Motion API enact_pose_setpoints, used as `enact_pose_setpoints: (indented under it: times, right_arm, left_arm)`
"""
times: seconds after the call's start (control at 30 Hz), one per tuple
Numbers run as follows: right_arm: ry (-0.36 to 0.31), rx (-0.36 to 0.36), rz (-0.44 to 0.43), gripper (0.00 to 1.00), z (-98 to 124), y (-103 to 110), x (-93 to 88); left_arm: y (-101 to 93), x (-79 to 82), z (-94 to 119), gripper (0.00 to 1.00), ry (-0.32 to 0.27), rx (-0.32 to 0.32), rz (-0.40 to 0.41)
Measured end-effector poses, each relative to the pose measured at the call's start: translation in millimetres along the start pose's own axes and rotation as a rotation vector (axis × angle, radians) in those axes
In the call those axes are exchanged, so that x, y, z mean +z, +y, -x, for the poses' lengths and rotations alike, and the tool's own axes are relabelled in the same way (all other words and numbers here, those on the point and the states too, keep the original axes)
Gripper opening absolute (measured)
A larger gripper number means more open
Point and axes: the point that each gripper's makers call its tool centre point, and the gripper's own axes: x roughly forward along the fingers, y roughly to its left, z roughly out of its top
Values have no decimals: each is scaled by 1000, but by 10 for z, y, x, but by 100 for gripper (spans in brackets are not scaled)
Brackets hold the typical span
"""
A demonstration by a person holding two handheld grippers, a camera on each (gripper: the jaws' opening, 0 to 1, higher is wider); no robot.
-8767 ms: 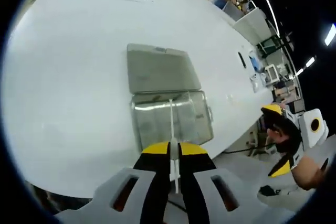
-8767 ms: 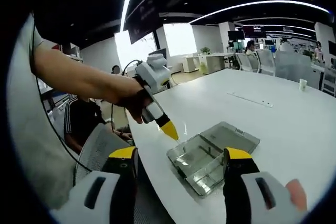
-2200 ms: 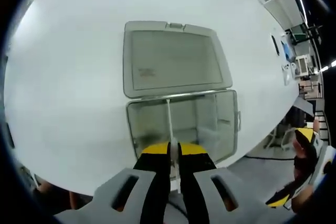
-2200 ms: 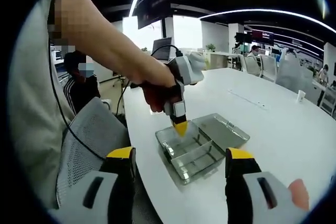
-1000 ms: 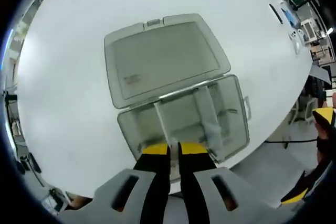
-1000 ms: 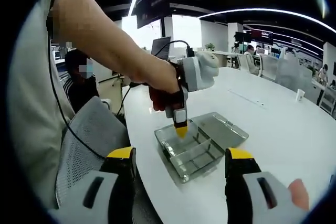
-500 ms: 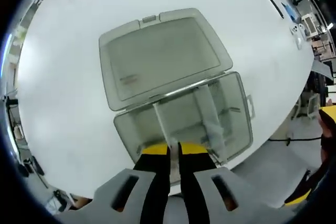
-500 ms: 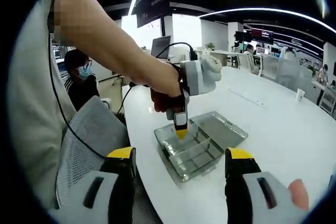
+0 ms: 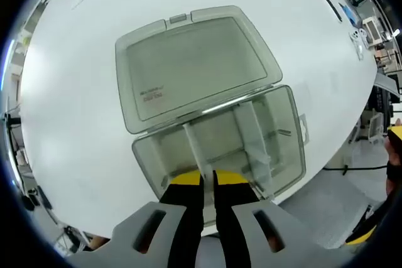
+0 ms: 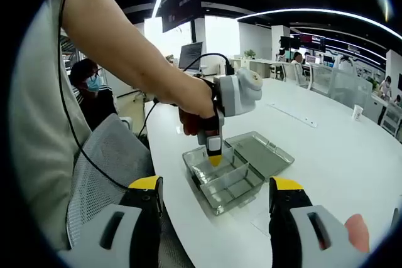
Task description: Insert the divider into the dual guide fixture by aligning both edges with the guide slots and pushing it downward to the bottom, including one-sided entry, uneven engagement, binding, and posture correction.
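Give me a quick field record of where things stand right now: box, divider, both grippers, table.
box: clear box near the table edge, lid open and lying flat behind it
divider: thin clear divider standing in the box, left gripper shut on its near end
second divider: another already standing beside it
left gripper: down inside the box, also seen at
right gripper: right gripper open, held clear of the box, holding nothing
table: white table
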Motion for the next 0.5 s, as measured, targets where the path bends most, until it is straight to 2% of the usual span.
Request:
enact_pose_setpoints:
  times: [0.5]
  right_arm:
    - [4,-6,-6,66,36,-13,-24]
  left_arm:
    - [-2,-16,-38,2,-5,-9,23]
